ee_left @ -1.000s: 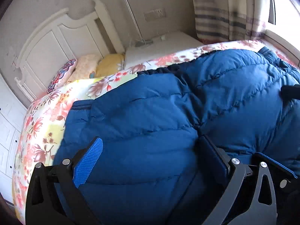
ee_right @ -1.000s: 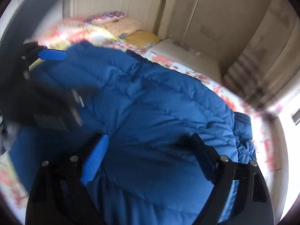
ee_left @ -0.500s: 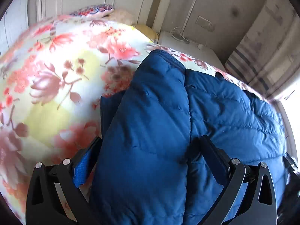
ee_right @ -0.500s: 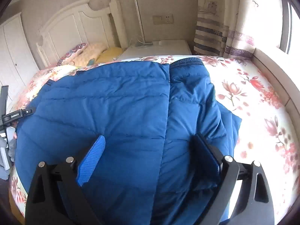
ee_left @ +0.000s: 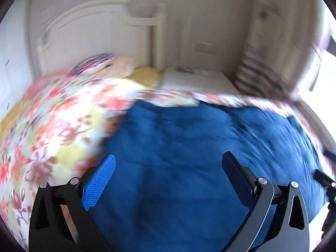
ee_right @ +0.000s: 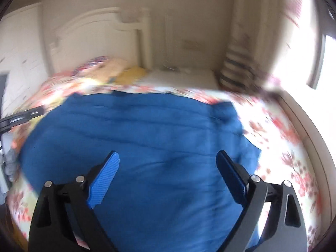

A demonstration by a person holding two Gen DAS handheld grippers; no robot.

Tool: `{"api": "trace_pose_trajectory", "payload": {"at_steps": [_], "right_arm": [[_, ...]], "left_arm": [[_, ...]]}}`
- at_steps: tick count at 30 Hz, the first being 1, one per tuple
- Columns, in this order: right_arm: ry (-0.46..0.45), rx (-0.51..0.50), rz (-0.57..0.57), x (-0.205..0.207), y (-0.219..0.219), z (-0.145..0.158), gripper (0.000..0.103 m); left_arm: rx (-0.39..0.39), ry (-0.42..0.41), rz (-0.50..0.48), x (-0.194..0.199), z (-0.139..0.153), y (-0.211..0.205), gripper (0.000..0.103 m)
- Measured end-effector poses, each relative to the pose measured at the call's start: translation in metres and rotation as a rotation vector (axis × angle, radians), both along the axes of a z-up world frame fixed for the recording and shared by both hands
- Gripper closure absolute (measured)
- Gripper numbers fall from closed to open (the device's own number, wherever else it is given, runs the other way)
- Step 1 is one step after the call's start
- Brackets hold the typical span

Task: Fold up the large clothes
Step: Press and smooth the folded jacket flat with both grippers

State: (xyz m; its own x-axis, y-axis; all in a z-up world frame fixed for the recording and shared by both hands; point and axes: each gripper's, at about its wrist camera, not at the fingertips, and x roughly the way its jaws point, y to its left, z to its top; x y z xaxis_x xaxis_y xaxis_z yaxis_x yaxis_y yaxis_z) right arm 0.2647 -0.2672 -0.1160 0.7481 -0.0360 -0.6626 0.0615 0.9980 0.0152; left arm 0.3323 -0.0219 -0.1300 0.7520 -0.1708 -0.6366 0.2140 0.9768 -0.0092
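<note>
Now both your left tongs (ee_left: pixel 168 161) and right tongs (ee_right: pixel 168 157) hang spread above the blue jacket (ee_right: pixel 147 136), which lies across the bed (ee_right: pixel 283 147), nothing pinched.

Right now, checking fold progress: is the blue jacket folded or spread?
Folded: the blue jacket lies as a compact block on the floral bedspread.

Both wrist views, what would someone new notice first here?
A big blue puffer jacket fills the middle of both views, spread over a floral bedspread. The left gripper and right gripper hang open above it, gripping nothing. Behind stands a white headboard, though both views are motion-blurred.
</note>
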Motion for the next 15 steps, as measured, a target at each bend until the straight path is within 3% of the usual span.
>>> {"api": "trace_pose_trajectory", "payload": {"at_steps": [3,4,5,7,10,14,15], "right_arm": [[0.047,-0.075,0.139,0.004,0.048,-0.012,0.010],[0.100,-0.114,0.163,0.011,0.061,-0.029,0.010],[0.129,-0.137,0.157,0.015,0.067,-0.046,0.009],[0.086,-0.110,0.153,0.013,0.061,-0.056,0.007],[0.122,-0.110,0.170,0.011,0.054,-0.049,0.008],[0.087,-0.103,0.036,-0.012,0.008,-0.030,0.008],[0.101,-0.091,0.004,-0.018,-0.006,-0.033,0.008]], "left_arm": [[0.114,0.055,-0.044,-0.001,-0.033,-0.038,0.004],[0.135,0.057,-0.029,0.000,-0.048,-0.042,0.004],[0.125,0.019,-0.028,-0.004,-0.053,-0.041,0.004],[0.095,0.042,-0.045,-0.004,-0.051,-0.035,0.004],[0.080,0.047,-0.006,-0.008,-0.040,-0.012,0.004],[0.039,0.099,0.116,-0.007,-0.043,0.051,0.004],[-0.007,0.123,0.109,-0.006,-0.049,0.066,0.004]]}}
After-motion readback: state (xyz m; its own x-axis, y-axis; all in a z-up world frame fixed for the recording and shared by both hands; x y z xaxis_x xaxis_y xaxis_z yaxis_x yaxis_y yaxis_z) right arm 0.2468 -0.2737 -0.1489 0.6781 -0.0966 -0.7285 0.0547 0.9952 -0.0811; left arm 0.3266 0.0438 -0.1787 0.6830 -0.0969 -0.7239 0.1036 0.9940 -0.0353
